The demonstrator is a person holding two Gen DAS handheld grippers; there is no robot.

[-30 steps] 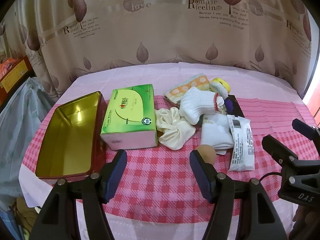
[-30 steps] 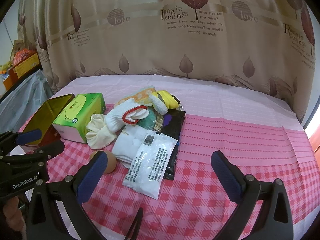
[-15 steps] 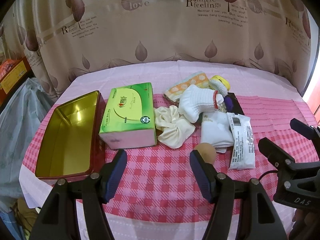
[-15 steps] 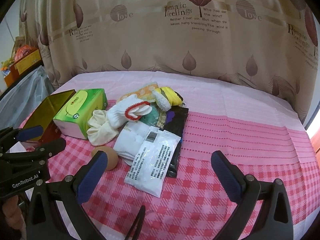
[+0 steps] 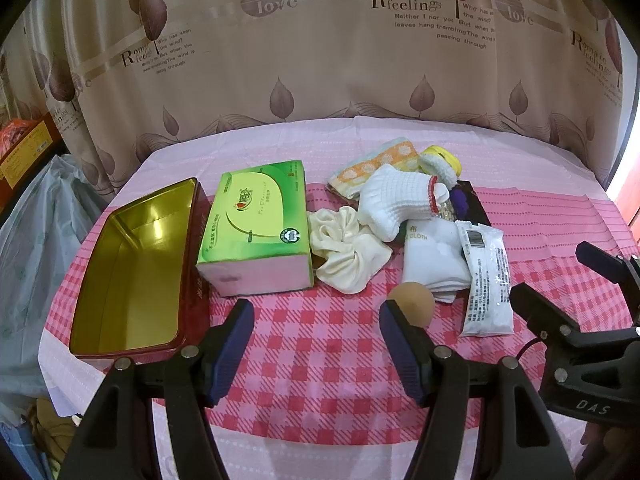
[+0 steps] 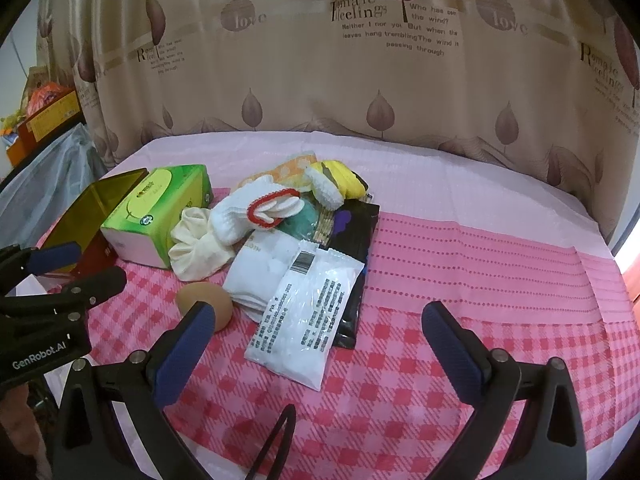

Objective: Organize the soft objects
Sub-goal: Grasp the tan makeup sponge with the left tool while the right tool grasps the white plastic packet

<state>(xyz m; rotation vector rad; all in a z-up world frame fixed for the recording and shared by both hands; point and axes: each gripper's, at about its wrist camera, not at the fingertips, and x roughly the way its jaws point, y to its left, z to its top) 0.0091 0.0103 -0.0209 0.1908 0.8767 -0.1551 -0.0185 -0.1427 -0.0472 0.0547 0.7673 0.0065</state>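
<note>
A pile of soft things lies mid-table: a cream scrunchie [image 5: 348, 254] [image 6: 196, 246], a white sock with red trim [image 5: 394, 200] [image 6: 248, 212], a folded white cloth [image 5: 434, 260] [image 6: 264, 268], a white plastic packet [image 5: 486, 276] [image 6: 308, 316], a tan sponge ball [image 5: 414, 304] [image 6: 210, 300], a yellow item [image 6: 344, 178] and an orange patterned cloth [image 5: 374, 162]. An open gold tin [image 5: 132, 272] stands at the left. My left gripper [image 5: 316, 334] is open above the checked cloth, short of the pile. My right gripper [image 6: 316, 344] is open, just before the packet.
A green tissue box [image 5: 258, 226] [image 6: 160, 212] stands between the tin and the pile. A black flat pack [image 6: 356, 240] lies under the pile. The pink checked tablecloth [image 6: 480, 280] covers the table; a leaf-print curtain [image 5: 320, 60] hangs behind. Bags [image 5: 36, 220] sit off the left edge.
Both grippers have edged slightly forward toward the pile; the objects look a little nearer. Nothing on the table has moved, and both stay open.
</note>
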